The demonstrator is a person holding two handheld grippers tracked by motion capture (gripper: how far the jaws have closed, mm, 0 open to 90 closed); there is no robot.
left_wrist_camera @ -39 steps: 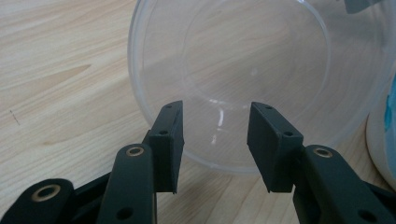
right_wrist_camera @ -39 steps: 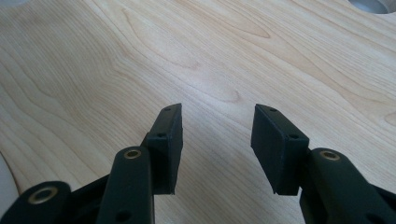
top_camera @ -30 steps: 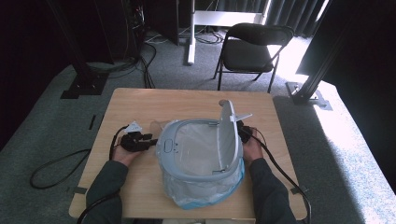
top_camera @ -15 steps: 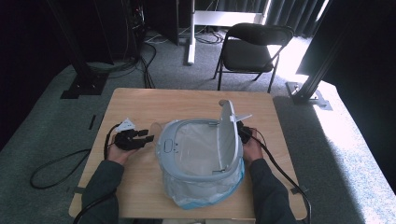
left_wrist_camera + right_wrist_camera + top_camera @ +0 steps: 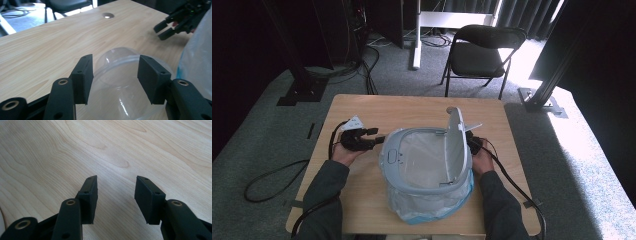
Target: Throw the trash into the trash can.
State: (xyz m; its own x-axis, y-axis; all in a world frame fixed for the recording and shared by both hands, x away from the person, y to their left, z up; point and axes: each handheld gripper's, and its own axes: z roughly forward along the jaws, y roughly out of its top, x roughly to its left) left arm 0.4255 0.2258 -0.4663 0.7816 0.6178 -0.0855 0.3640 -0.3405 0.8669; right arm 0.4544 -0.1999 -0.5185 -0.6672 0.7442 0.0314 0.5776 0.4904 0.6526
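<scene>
A grey bin (image 5: 392,155) lined with a pale plastic bag (image 5: 432,212) stands mid-table, its lid (image 5: 455,145) tipped upright. Just left of the bin's rim my left gripper (image 5: 374,136) is raised above the table. A clear plastic cup (image 5: 117,72) sits between its pads (image 5: 83,77), and both pads touch the cup's sides. These jaws have just been opening wider around the cup. My right gripper (image 5: 116,195) is open over bare wood with nothing between its jaws. It rests low at the bin's right side (image 5: 472,142) and also appears in the left gripper view (image 5: 166,30).
The wooden table (image 5: 412,107) has a round cable hole (image 5: 451,108) near its far edge. A black folding chair (image 5: 484,55) stands beyond the table. Cables trail over the floor at the left (image 5: 272,175). The bag's side (image 5: 197,55) looms right of the left gripper.
My left gripper has lifted off the table and drifted slightly away from the person, still level with the bin's rim. The right hand and the bin have stayed put.
</scene>
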